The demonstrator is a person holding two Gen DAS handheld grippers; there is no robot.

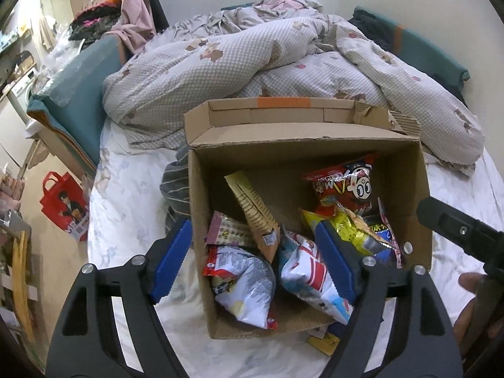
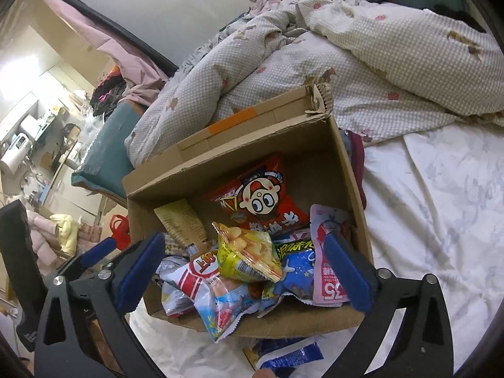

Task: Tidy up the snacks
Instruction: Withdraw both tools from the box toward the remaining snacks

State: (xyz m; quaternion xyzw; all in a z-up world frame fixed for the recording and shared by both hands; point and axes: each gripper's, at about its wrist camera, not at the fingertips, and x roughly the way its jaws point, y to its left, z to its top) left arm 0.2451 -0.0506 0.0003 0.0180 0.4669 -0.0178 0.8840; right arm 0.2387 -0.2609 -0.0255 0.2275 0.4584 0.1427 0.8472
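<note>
An open cardboard box [image 1: 283,163] stands on the bed with several snack bags in it. A red bag with a cartoon face [image 1: 346,186] lies at the back, a yellow chips bag [image 2: 249,252] on top of the pile, and a pink pouch [image 2: 327,252] at the right wall. My left gripper [image 1: 253,233] hangs open over the box's near left side, one finger outside the left wall, nothing pinched. My right gripper [image 2: 244,242] stands wide open above the pile, holding nothing. A blue packet [image 2: 283,356] lies on the sheet in front of the box.
A rumpled checked quilt [image 1: 252,72] fills the bed behind the box. White sheet [image 2: 441,204] lies to the right. A teal padded bed edge [image 1: 75,107] and a red bag on the floor [image 1: 63,201] are at left. A hand [image 1: 469,283] shows at the right edge.
</note>
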